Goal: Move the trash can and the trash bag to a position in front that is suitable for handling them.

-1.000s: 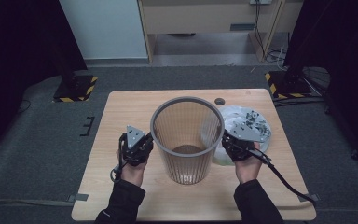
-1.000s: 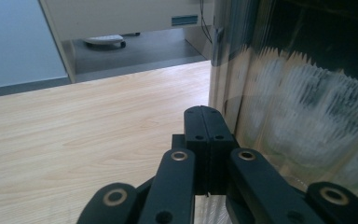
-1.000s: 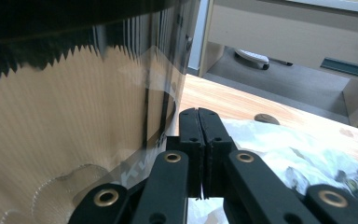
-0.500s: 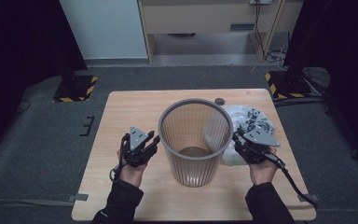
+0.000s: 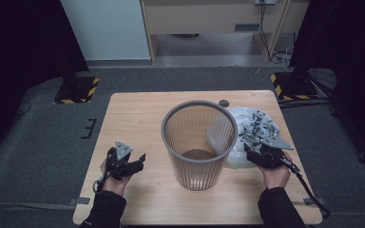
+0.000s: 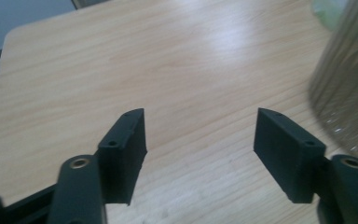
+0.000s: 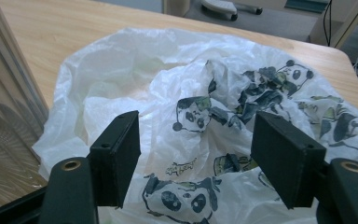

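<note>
Standing between bag (image 5: 259,130) and left gripper (image 5: 132,164): bin (image 5: 198,142).

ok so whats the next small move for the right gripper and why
Probably lower the right gripper and close on the bag. Its jaws have just been opening with nothing pinched between them, and the crumpled panda-print bag lies right below them beside the empty bin, likely meant to line it.

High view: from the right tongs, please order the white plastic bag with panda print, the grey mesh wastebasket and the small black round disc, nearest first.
1. White plastic bag with panda print: directly ahead of the right tongs.
2. Grey mesh wastebasket: beside them, table centre.
3. Small black round disc: at the far edge.
</note>
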A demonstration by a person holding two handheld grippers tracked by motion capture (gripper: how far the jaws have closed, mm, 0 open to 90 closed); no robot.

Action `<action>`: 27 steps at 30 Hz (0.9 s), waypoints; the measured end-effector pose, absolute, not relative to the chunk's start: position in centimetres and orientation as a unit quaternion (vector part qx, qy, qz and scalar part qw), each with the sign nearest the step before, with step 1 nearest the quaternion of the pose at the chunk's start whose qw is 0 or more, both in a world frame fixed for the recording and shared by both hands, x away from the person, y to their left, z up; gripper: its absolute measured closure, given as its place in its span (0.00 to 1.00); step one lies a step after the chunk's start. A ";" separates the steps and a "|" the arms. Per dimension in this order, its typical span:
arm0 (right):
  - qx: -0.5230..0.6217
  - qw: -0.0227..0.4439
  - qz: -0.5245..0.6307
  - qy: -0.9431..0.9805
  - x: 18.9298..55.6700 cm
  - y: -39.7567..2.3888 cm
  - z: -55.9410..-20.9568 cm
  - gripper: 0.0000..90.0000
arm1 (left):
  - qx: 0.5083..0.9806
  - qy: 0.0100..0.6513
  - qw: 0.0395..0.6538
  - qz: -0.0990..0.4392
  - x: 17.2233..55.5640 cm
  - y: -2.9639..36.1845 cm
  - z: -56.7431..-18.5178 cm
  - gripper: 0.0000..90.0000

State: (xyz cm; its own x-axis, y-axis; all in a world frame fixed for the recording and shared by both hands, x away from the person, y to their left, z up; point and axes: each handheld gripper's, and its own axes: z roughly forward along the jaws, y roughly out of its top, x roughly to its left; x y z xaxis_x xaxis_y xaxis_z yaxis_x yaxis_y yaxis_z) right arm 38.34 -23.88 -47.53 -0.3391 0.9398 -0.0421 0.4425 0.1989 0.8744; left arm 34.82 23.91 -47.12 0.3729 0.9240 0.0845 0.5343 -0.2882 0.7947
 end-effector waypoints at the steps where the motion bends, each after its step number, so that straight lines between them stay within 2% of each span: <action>1: 0.484 0.309 0.404 0.712 38.5 -23.8 -47.7 0.36 | 0.750 0.491 0.346 0.278 34.7 24.2 -47.5 0.32; 13: 0.471 0.297 0.356 0.751 38.9 -22.9 -49.9 0.37 | 0.761 0.510 0.313 0.253 34.4 24.9 -50.4 0.17; 27: 0.473 0.280 0.357 0.755 34.6 -27.2 -49.9 0.36 | 0.774 0.512 0.297 0.226 34.2 25.2 -51.6 0.16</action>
